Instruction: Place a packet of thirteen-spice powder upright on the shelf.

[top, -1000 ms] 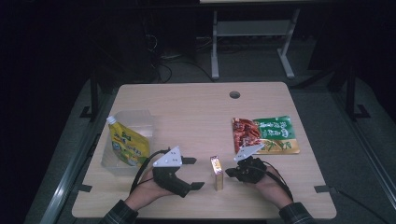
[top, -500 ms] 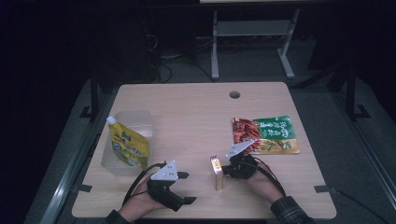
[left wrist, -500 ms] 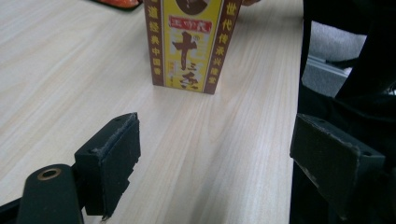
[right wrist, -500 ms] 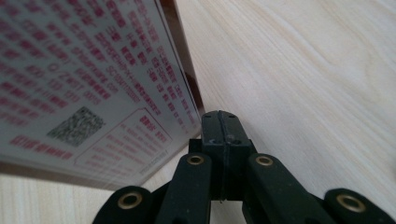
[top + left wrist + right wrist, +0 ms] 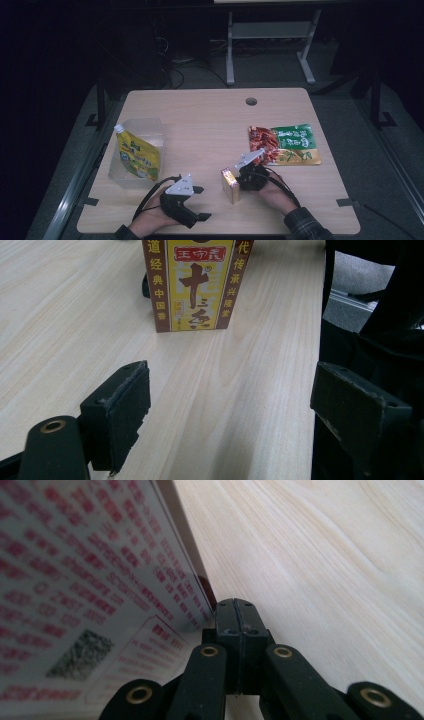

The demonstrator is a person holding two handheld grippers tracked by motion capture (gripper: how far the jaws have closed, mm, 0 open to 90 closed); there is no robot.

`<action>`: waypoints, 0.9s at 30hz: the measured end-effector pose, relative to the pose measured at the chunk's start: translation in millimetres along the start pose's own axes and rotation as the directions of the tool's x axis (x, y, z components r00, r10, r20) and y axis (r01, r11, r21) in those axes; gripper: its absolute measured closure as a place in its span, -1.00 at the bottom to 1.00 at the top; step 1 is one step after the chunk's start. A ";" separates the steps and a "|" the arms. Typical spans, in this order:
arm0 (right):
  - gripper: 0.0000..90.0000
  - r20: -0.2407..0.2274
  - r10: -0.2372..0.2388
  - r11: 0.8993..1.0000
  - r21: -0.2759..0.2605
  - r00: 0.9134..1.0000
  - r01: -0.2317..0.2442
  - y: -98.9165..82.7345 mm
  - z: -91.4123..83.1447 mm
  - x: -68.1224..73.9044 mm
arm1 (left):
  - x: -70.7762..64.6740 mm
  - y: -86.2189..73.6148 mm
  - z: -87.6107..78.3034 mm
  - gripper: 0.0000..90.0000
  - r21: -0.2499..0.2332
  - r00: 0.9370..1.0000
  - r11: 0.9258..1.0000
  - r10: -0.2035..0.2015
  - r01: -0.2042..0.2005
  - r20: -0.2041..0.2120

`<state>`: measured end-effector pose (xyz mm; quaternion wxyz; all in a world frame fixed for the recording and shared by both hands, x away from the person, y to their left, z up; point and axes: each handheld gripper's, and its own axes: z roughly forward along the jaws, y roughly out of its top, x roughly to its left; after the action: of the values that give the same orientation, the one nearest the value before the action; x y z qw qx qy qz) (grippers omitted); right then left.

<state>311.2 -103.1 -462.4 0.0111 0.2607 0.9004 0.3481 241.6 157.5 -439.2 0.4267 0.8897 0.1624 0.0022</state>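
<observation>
Upright box [image 5: 230, 185], closed right claw [image 5: 241, 178] beside.

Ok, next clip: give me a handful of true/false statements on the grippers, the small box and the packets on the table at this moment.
1. The right gripper has its jaws shut, tips beside the small box. True.
2. The left gripper is clamped on the box. False: its jaws stand wide open, and the box stands upright ahead of them, apart from both pads.
3. The box stands upright on the wooden table. True.
4. The yellow spouted pouch lies on the table's right side. False: it lies at the left, in a clear tray.
5. The red and green snack packet lies flat at the right. True.
</observation>
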 end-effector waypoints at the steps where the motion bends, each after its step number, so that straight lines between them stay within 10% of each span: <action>1: 1.00 -0.003 -0.001 1.000 -0.001 1.000 0.001 1.3 1.1 0.4 | 0.1 0.0 0.1 -0.65 0.001 1.000 1.000 0.000 0.000 0.000; 11: 0.99 0.017 0.033 0.999 -0.032 0.999 -0.032 1.5 -7.6 -1.7 | 0.4 -0.4 0.0 -0.65 0.005 1.000 1.000 -0.008 0.008 0.002; 27: 0.02 0.079 0.125 0.990 -0.072 0.989 -0.120 -44.8 -65.1 33.2 | 5.5 -2.1 -0.8 -0.65 0.019 1.000 1.000 -0.013 0.013 -0.007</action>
<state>248.7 -155.6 -436.0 0.0359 0.3292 0.8692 0.3671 246.1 161.0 -441.0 0.4176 0.8926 0.1696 0.0008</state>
